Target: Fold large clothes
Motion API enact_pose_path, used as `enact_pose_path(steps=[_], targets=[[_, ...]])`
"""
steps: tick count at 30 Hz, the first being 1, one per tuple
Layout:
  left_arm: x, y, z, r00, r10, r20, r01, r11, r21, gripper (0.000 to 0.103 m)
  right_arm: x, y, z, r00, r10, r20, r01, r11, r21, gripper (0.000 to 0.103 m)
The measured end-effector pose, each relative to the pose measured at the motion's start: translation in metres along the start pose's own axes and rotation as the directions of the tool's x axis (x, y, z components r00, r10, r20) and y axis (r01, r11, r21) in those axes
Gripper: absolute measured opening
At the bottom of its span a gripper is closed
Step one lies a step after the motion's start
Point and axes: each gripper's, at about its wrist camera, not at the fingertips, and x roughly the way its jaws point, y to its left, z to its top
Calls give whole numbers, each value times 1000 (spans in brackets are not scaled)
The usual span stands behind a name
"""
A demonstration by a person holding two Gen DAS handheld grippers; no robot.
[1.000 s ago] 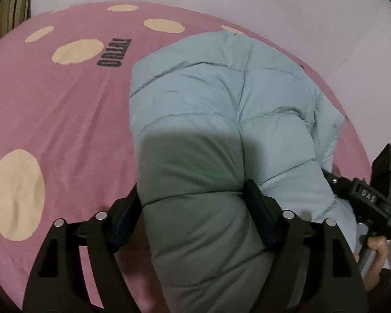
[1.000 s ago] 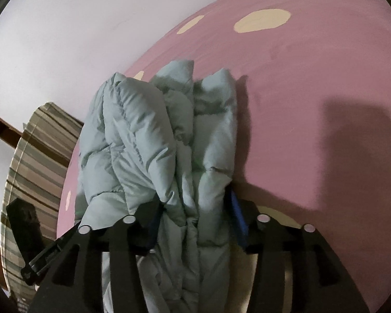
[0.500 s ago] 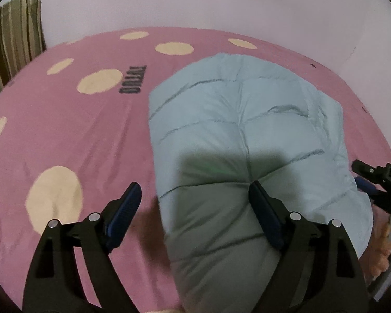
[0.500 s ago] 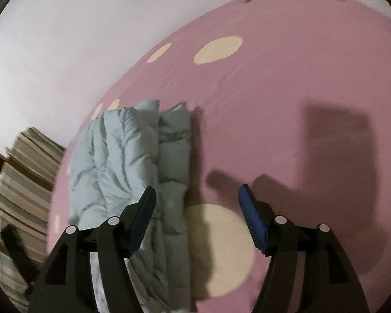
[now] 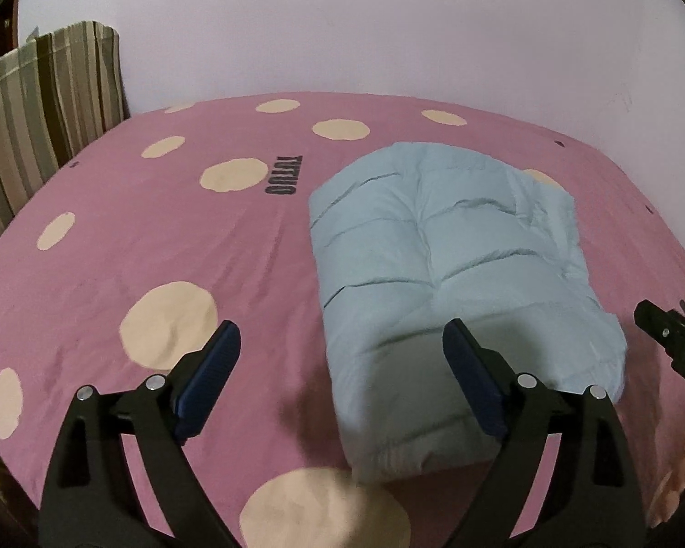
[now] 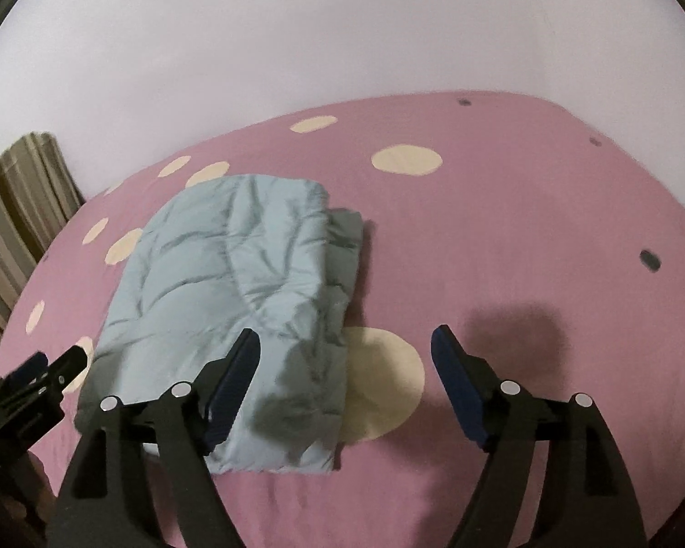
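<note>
Lying folded into a compact bundle on the pink spotted bed (image 5: 114,274), the pale blue padded jacket (image 5: 447,274) is touched by nothing. The left tool (image 5: 338,374) is opening, empty; the right tool (image 6: 345,379) likewise. Folding seems complete; only tidying or withdrawal is called for.

Each of your cameras rides behind its tool, looking forward and down between the fingers, raised above the bed (image 5: 114,274). Both views share the folded jacket (image 5: 443,274) and bed; your left view catches the right tool (image 5: 671,342) at its right edge.
</note>
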Motion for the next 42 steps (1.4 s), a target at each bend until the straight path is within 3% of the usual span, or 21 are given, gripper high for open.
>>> enact_pose_path(steps=[7,19,42], targets=[[-34,0,-4,998,23,57,-23,1000,-1,92,-31,16,-4,999,13,40,-12,999,-42,78],[-68,-3,-5,994,28,109,-27,1000,-10,93,-71,36,-7,991,-23,131,38,993,-112,82],[-91,-9,-9,990,22,138,-20,1000,-15,93,-77,37,-10,987,-14,158,31,994,-106,82]])
